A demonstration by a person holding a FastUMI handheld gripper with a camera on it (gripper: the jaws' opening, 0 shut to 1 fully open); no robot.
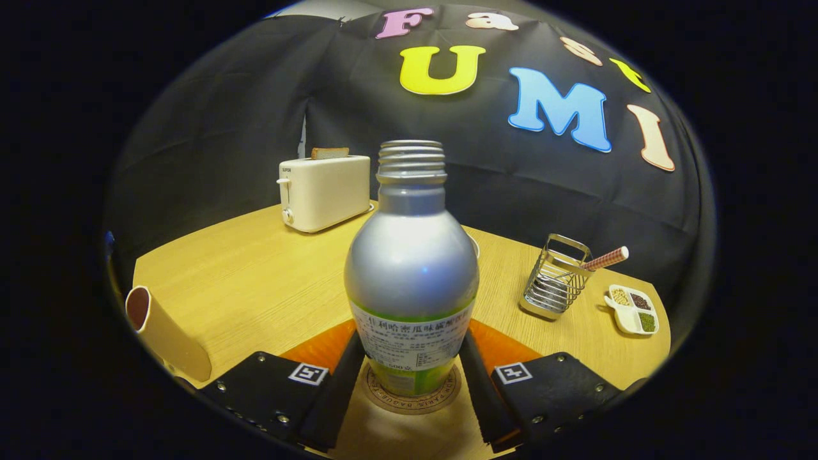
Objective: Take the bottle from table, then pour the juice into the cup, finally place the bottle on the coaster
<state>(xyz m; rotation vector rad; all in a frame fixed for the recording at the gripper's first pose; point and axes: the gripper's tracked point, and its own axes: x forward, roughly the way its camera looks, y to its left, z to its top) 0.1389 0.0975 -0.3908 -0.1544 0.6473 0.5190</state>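
A silver bottle (411, 268) with a green-and-white label and an uncapped threaded neck stands upright on a round cork coaster (412, 399). My gripper (412, 358) is shut on the bottle's lower body, one finger pressed against each side of the label. The coaster lies between the fingers, near their base. A tan paper cup (163, 329) with a dark inside stands on the wooden table (255, 275), off to the left of the left finger.
An orange mat (319, 348) shows under the fingers on both sides of the bottle. A white toaster (323, 191) with a bread slice stands at the far left. To the right are a wire holder (555, 278) with a striped straw and a small white divided dish (632, 308).
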